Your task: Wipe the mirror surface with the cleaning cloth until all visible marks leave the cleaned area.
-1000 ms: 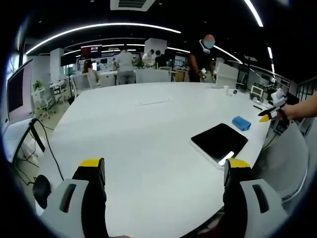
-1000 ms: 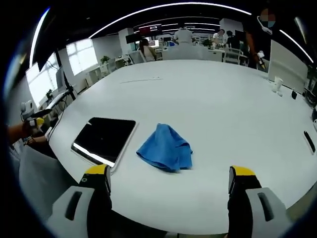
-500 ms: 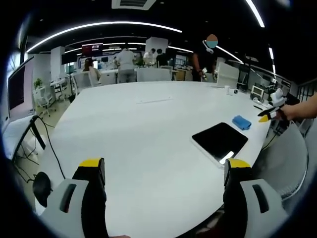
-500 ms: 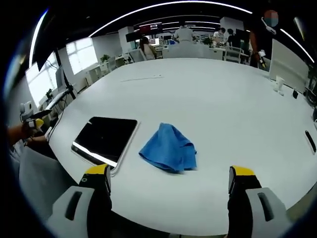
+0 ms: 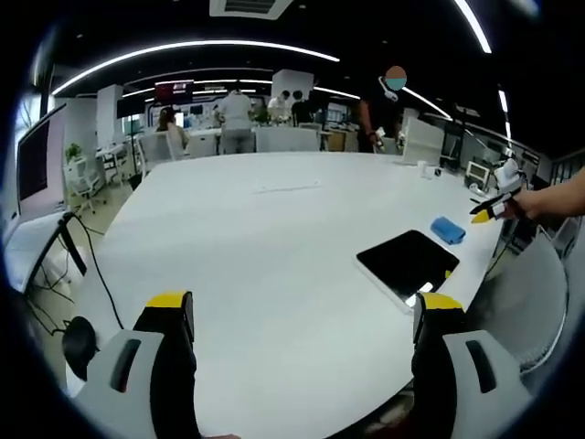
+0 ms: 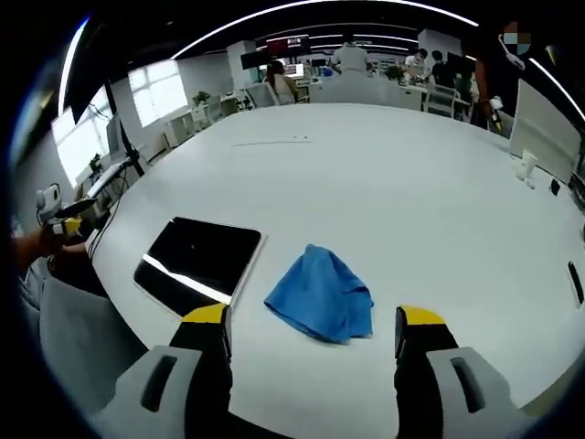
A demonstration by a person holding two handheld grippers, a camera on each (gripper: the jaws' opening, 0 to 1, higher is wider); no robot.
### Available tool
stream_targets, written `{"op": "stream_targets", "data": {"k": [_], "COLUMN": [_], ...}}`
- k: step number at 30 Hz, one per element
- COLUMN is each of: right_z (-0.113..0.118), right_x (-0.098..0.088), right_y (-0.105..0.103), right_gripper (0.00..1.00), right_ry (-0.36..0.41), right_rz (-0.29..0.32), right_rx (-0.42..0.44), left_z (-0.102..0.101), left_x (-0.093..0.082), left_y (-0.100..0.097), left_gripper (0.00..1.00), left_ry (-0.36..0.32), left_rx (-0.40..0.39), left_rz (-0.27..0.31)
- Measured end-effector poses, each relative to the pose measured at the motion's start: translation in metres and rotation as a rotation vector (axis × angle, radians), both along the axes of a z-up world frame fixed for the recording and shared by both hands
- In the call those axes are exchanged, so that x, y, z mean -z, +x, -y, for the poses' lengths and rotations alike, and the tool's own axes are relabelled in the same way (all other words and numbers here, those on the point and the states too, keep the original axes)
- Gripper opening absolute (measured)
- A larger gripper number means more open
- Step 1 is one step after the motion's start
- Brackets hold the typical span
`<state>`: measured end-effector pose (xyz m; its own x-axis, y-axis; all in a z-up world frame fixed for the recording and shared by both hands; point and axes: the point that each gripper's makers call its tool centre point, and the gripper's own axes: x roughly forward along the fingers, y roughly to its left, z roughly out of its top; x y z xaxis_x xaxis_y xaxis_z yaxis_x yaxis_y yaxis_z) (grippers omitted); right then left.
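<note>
An open office; on the white desk [image 6: 411, 183] the mirror [image 6: 196, 265] lies beside the cloth [image 6: 322, 297]. Right gripper [image 6: 313, 331] and left gripper [image 5: 302, 315] both gape, empty. Wiping not begun.

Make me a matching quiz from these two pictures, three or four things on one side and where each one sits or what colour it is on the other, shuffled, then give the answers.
Things:
1. cloth
2. mirror
3. right tongs
4. table

Descriptions:
A. white, broad and rounded at the edge
B. dark and flat with a pale frame, lying near the table edge
C. blue and crumpled, lying beside the mirror
D. yellow-tipped, open, nothing between them, just short of the cloth

Pairs: 1-C, 2-B, 3-D, 4-A
</note>
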<state>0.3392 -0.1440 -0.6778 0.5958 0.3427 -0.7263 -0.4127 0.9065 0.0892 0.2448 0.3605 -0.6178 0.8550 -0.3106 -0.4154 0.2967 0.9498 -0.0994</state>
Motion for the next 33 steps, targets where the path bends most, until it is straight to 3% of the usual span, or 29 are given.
{"op": "stream_targets", "data": {"k": [3,6,9,10,11,15,21,24,25,26,27,28,30,31,32,33], "right_z": [-0.013,-0.022,-0.018,-0.019,-0.018,-0.017,-0.013,-0.005,-0.006,-0.009,-0.009,-0.007,-0.012,-0.023,-0.027,-0.025], "right_x": [0.001,0.009,0.027,0.033,0.04,0.045,0.043,0.048,0.049,0.049,0.05,0.049,0.056,0.062,0.063,0.062], "right_y": [0.012,0.018,0.029,0.029,0.024,0.024,0.028,0.041,0.042,0.043,0.045,0.05,0.047,0.039,0.04,0.043], "right_gripper": [0.55,0.53,0.46,0.43,0.41,0.34,0.31,0.39,0.37,0.28,0.13,0.06,0.12,0.16,0.21,0.25], "right_ry": [-0.007,-0.011,-0.078,-0.078,-0.089,-0.054,-0.11,-0.13,-0.118,-0.114,-0.165,-0.224,-0.264,-0.204,-0.172,-0.188], "right_rz": [-0.008,-0.025,-0.012,-0.034,-0.086,-0.12,-0.084,-0.067,-0.067,-0.067,-0.051,-0.005,-0.035,-0.102,-0.109,-0.103], "right_rx": [-0.013,-0.041,-0.052,-0.053,-0.028,0.07,0.056,0.066,0.063,0.06,0.052,0.033,-0.001,0.003,0.018,0.023], "left_z": [-0.001,-0.002,-0.005,-0.007,-0.009,-0.007,0.001,0.004,0.005,0.007,0.009,0.011,0.014,0.015,0.016,0.016], "left_x": [0.003,0.007,0.012,0.012,0.012,0.01,0.011,0.008,0.008,0.007,0.005,0.002,-0.001,-0.002,-0.003,-0.003], "left_y": [-0.002,-0.001,0.001,0.0,-0.002,-0.01,-0.013,-0.009,-0.009,-0.008,-0.007,-0.007,-0.005,-0.003,-0.003,-0.002], "left_gripper": [0.99,0.99,0.98,0.98,0.99,0.99,0.99,0.99,0.99,0.99,0.99,0.99,0.99,0.99,0.99,0.99], "left_ry": [0.001,-0.002,0.012,0.008,-0.021,-0.046,-0.003,0.002,0.002,0.003,0.004,0.005,0.007,0.006,0.005,0.007], "left_rx": [-0.012,-0.027,-0.047,-0.062,-0.089,-0.097,-0.048,-0.038,-0.038,-0.035,-0.03,-0.026,-0.013,-0.009,-0.007,-0.004], "left_rz": [-0.007,-0.008,0.002,-0.001,-0.007,-0.005,-0.01,0.0,-0.001,-0.002,-0.001,0.001,0.01,0.013,0.013,0.015]}}
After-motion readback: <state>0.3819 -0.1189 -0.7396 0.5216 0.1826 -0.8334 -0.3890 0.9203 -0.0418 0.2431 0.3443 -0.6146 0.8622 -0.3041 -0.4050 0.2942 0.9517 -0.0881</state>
